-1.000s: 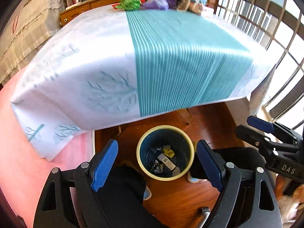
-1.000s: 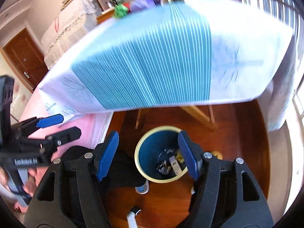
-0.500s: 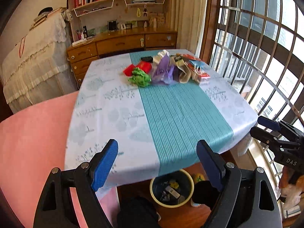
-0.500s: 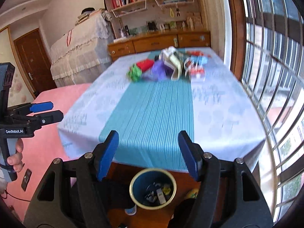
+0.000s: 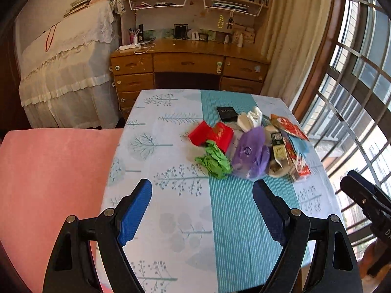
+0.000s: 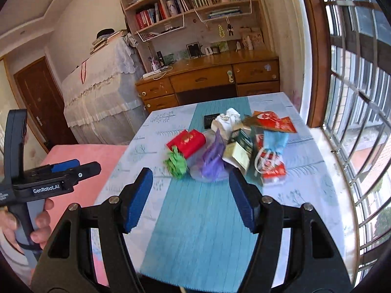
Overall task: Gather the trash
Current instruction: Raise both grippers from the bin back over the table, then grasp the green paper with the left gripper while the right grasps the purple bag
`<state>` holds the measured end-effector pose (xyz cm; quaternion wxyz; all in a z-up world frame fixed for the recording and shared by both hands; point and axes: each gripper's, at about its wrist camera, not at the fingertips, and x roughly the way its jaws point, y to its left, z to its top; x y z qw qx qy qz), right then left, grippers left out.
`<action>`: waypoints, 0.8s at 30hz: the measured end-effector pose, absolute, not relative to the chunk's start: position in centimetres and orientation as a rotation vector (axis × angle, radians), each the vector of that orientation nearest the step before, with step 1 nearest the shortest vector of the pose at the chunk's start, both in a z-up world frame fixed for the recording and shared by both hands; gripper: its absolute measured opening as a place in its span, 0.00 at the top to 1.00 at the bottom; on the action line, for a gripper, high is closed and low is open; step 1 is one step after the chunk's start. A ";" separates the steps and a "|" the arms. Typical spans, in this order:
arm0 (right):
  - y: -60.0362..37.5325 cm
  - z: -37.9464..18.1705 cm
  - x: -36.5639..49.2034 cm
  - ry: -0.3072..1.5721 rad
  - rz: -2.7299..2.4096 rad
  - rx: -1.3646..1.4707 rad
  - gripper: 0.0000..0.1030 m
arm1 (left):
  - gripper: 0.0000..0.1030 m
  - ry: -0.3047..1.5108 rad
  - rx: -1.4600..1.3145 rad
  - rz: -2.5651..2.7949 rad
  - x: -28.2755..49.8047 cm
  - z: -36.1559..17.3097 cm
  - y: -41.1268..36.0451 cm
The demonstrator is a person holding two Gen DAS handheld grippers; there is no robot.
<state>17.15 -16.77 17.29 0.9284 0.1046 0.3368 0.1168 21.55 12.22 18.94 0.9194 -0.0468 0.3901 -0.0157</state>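
Trash lies heaped at the far middle of the cloth-covered table (image 5: 171, 219) (image 6: 305, 190): a crumpled green paper (image 5: 215, 162) (image 6: 176, 163), a red box (image 5: 212, 134) (image 6: 187, 142), a purple plastic bag (image 5: 251, 155) (image 6: 213, 161), white crumpled paper (image 5: 250, 119) (image 6: 227, 120), cartons and red packets (image 5: 293, 151) (image 6: 271, 146). My left gripper (image 5: 201, 210) hangs open and empty above the near part of the table. My right gripper (image 6: 190, 199) is open and empty too, just short of the heap. The bin is out of view.
A pink surface (image 5: 48, 183) adjoins the table on the left. Behind the table stands a wooden desk (image 5: 188, 68) with bookshelves above. A cloth-draped cabinet (image 5: 68, 73) is at the back left. Barred windows (image 5: 354, 97) run along the right.
Both grippers rose from over the bin under the table to above the tabletop; the bin dropped out of sight and the trash heap came into full view. Jaws stayed open.
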 end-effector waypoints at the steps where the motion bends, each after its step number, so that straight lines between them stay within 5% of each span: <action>1: -16.7 17.2 19.0 0.710 0.244 0.236 0.39 | 0.16 0.798 -0.100 -0.019 23.0 19.2 12.5; 11: -15.2 6.9 32.4 0.948 0.183 0.337 0.41 | 0.17 0.905 -0.090 0.042 36.1 11.9 12.3; 24: -13.8 -3.8 37.5 1.070 0.137 0.286 0.46 | 0.19 1.058 -0.150 -0.062 42.0 0.6 8.2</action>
